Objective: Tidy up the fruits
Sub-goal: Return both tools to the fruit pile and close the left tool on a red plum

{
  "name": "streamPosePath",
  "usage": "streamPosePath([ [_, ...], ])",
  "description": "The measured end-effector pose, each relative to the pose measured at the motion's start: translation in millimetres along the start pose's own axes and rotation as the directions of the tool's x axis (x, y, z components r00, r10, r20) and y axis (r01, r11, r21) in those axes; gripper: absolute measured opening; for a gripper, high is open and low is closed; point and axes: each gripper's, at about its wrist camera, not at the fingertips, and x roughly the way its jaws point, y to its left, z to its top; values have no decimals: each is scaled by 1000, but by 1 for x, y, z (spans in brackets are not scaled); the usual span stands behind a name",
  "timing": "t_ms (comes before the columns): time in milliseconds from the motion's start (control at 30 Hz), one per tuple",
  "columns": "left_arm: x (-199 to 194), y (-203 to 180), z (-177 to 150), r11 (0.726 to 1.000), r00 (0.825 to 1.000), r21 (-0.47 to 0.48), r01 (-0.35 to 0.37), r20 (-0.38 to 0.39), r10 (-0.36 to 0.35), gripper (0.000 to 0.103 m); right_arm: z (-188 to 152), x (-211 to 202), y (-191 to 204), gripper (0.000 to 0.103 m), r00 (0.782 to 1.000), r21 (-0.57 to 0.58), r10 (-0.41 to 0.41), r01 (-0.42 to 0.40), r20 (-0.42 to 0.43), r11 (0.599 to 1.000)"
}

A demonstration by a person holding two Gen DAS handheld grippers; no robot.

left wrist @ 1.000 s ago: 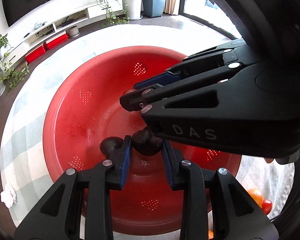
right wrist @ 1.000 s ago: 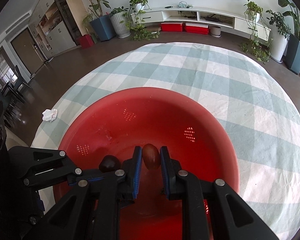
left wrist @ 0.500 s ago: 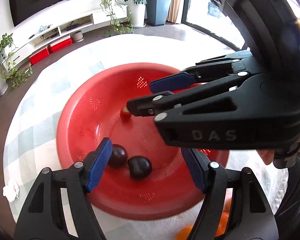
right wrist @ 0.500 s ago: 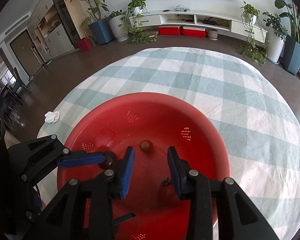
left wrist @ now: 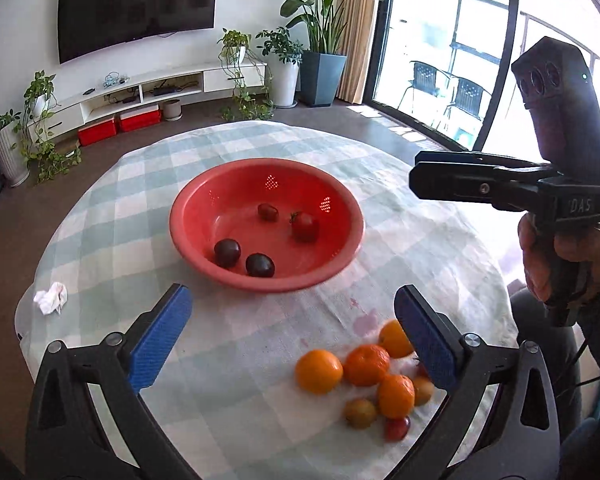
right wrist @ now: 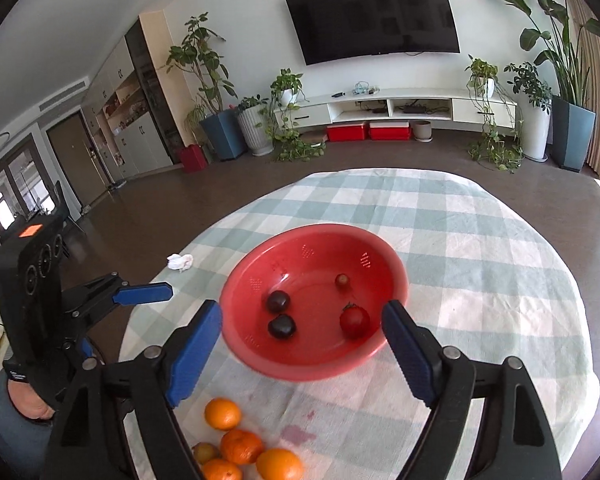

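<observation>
1. Four small fruits lie in the red bowl [left wrist: 204,220], mid-frame in my left view: two dark plums [left wrist: 227,253] side by side near its front rim, a red tomato [left wrist: 305,226] and a smaller reddish fruit [left wrist: 268,212] behind them.
2. The oranges [left wrist: 364,364] cluster on the checked desk [left wrist: 420,240] at lower right, outside the bowl, with a few smaller fruits among them.
3. My left tool [left wrist: 292,332] has just been opening; it is released, nothing between its blue pads.
4. My right tool [right wrist: 302,344] has likewise just spread, released, framing the bowl.
5. A crumpled tissue [left wrist: 51,298] sits at the desk's left edge.
</observation>
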Motion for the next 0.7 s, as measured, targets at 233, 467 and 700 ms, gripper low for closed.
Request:
streamPosePath([
  [233,-42,-41,-53,1000,998,-4,-7,59,7,103,-55,-44,12,97,999,66,-5,2,50,998],
  [467,-41,-62,-96,999,999,26,24,-40,-23,103,-102,-55,17,99,999,116,-31,28,25,993],
  [700,-23,-79,-120,1000,995,12,25,-98,-23,103,-132,-56,10,99,997,172,-74,78,-30,982],
])
